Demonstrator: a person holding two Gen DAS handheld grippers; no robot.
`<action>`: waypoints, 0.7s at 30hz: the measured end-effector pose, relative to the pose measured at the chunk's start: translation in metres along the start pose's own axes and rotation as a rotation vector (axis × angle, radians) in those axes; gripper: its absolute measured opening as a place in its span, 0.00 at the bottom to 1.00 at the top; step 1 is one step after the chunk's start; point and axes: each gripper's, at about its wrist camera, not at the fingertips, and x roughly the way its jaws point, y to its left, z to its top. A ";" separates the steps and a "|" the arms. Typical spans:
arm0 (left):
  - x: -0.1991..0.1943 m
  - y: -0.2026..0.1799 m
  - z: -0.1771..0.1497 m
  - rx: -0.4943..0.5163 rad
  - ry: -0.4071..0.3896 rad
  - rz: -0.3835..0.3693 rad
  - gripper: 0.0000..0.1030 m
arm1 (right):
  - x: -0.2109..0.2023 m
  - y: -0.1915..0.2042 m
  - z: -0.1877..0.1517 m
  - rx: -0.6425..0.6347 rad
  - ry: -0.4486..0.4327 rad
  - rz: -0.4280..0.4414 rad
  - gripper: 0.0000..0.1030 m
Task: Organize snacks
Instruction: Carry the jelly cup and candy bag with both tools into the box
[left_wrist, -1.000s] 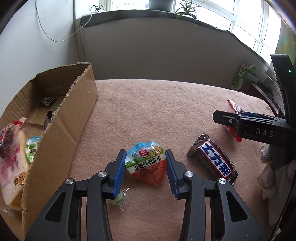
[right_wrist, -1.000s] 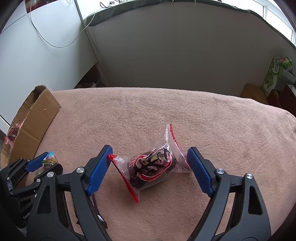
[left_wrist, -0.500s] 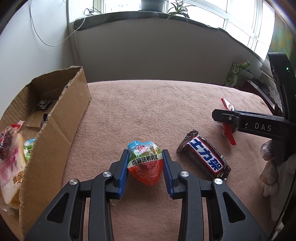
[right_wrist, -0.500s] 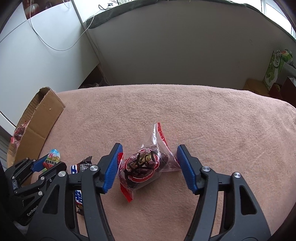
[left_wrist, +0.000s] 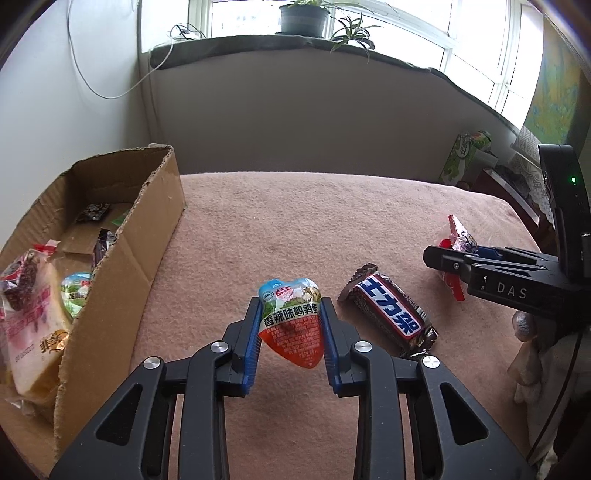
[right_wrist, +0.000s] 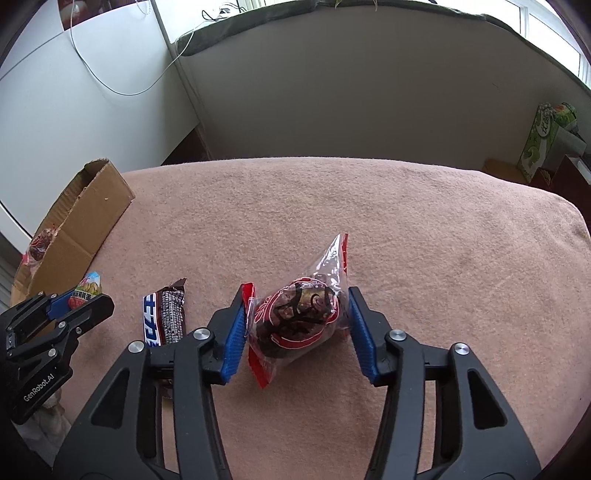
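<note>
Snacks are split between a cardboard box (left_wrist: 122, 236) at the left edge of the blanket-covered worktop (left_wrist: 295, 221) and the open middle of it, where three loose ones lie. Nearest the box, a heart-shaped egg snack packet (left_wrist: 291, 325) sits between the blue fingers (left_wrist: 252, 339) of the left gripper (left_wrist: 290, 341); a second ago those fingers stood clear on both sides, and now they are closing with the pads against its edges and the packet looks raised off the blanket. Just to its right a chocolate bar (left_wrist: 391, 317) lies untouched on the blanket. Further right, the right gripper (right_wrist: 295, 332) is also closing, its fingers (right_wrist: 364, 336) much narrower than a second ago, the left pad pressing the red seam of a clear-wrapped dark pastry (right_wrist: 299, 321) and the right pad at the wrapper's other side; the grip there seems only just made. Inside the box a bread packet (left_wrist: 33, 314) and several small snacks already rest. Both hands having gone from straddling to pinching suggests two pickups are under way together, with carrying to the box the likely next step and the bar left for later.
</note>
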 end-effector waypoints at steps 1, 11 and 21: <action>-0.003 0.000 0.000 -0.002 -0.005 -0.005 0.27 | -0.005 -0.002 -0.001 0.008 -0.008 0.006 0.51; -0.040 -0.002 -0.001 -0.011 -0.079 -0.027 0.27 | -0.051 0.005 -0.001 -0.006 -0.092 0.042 0.50; -0.082 0.026 -0.002 -0.046 -0.157 -0.019 0.27 | -0.089 0.067 0.020 -0.108 -0.175 0.105 0.50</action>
